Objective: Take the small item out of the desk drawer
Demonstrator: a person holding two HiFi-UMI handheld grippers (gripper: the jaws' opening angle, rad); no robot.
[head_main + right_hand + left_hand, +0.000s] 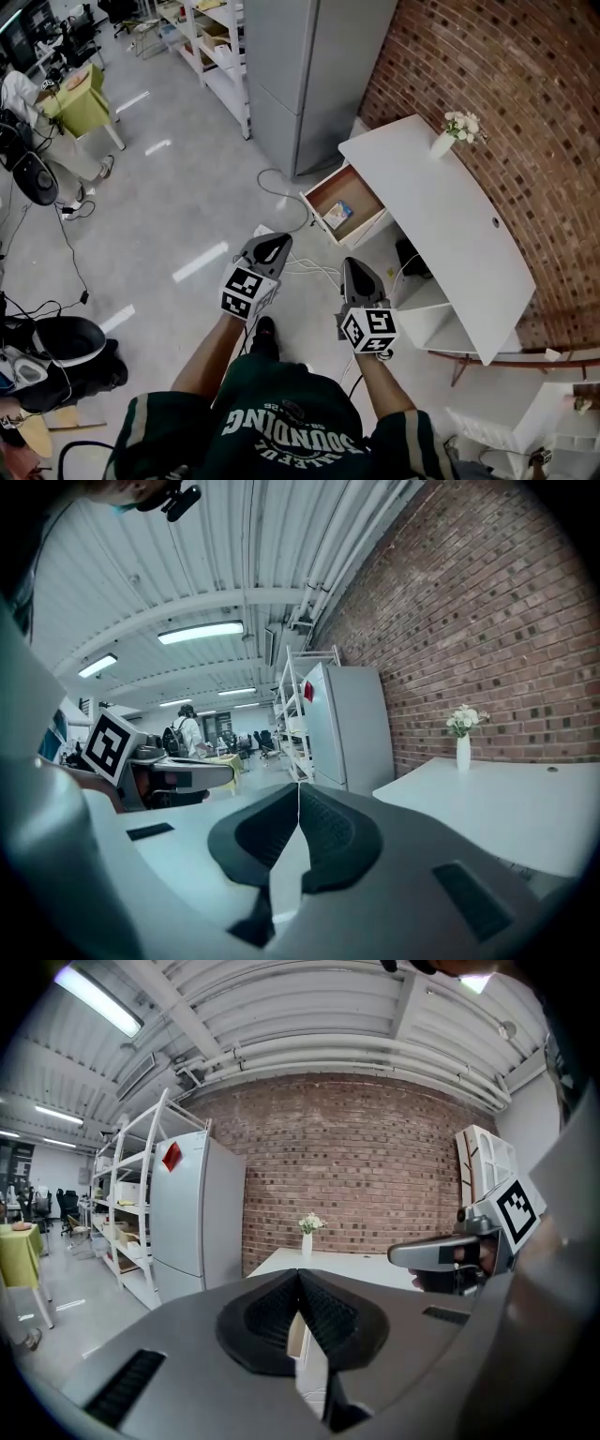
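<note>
The white desk (450,225) stands along the brick wall, and its drawer (330,187) is pulled open toward me. A small blue and yellow item (337,213) lies inside the drawer. My left gripper (278,240) hangs just short of the drawer's near corner, jaws shut and empty (298,1274). My right gripper (353,263) is beside it, below the drawer and in front of the desk, also shut with nothing held (298,789). Each gripper view shows the other gripper (450,1255) (178,775) alongside. The drawer is hidden in both gripper views.
A white vase of flowers (446,139) stands at the desk's far end. A grey fridge (300,75) stands left of the desk, with shelving (211,56) beyond. White cables (281,192) trail on the floor near the drawer. Chairs and gear crowd the left side (37,178).
</note>
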